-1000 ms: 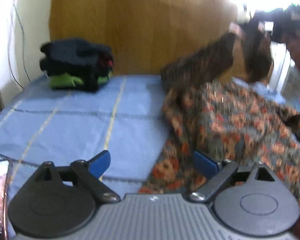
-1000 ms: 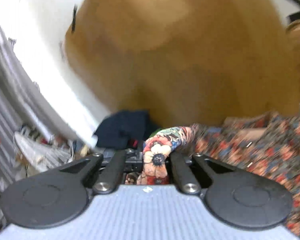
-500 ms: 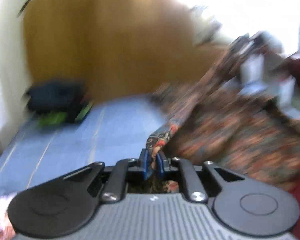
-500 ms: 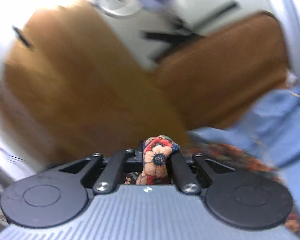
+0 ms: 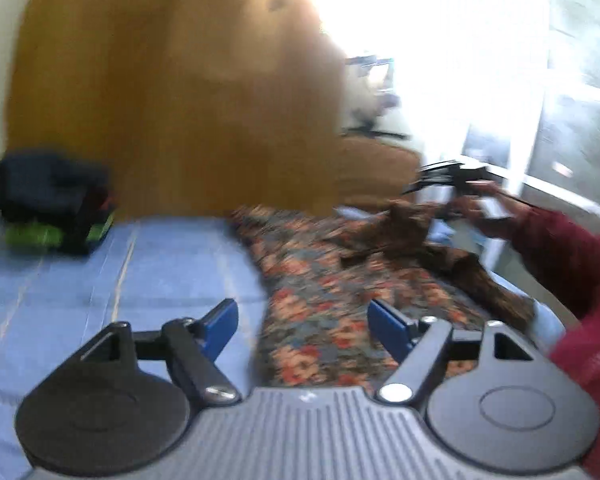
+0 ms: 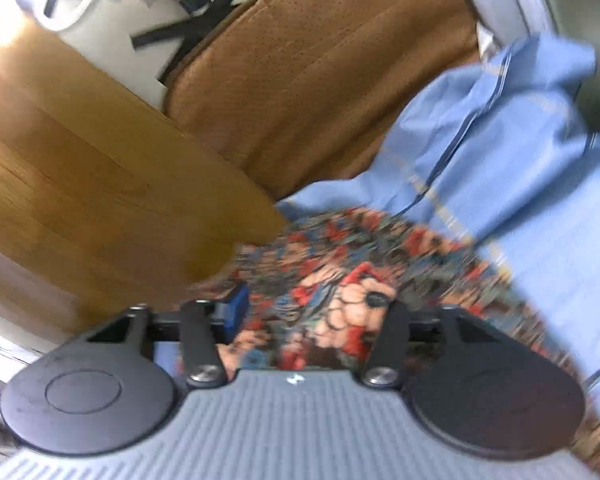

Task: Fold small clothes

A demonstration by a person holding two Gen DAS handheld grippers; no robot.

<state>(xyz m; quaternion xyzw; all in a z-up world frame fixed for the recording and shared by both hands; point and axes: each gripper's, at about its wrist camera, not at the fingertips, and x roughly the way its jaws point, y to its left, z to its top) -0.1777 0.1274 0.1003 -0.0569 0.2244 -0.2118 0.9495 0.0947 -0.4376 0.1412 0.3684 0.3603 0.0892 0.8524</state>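
At the far left corner of the bed, which wears a blue sheet, sits a pile of folded clothes, dark ones on top and a green one at the bottom; those look done. The flowery cloth lies on the right half of the bed, from the near edge up to the wooden headboard; it is spread out but still lumpy, with a brown flap turned over near the far right side.

The left gripper has just been opening; its blue pads stand wide apart, with the cloth lying under and between them, and the pads do not press on it. The right gripper has just been opening too; its jaws stand apart over the flowers near the head of the bed, and the cloth sits loose between them. In the left view a hand in a red sleeve holds that gripper at the far right.

So I think one fold has just been laid down and let go; the cloth is still big and bumpy, so more folds are left, and then it can go on the pile.
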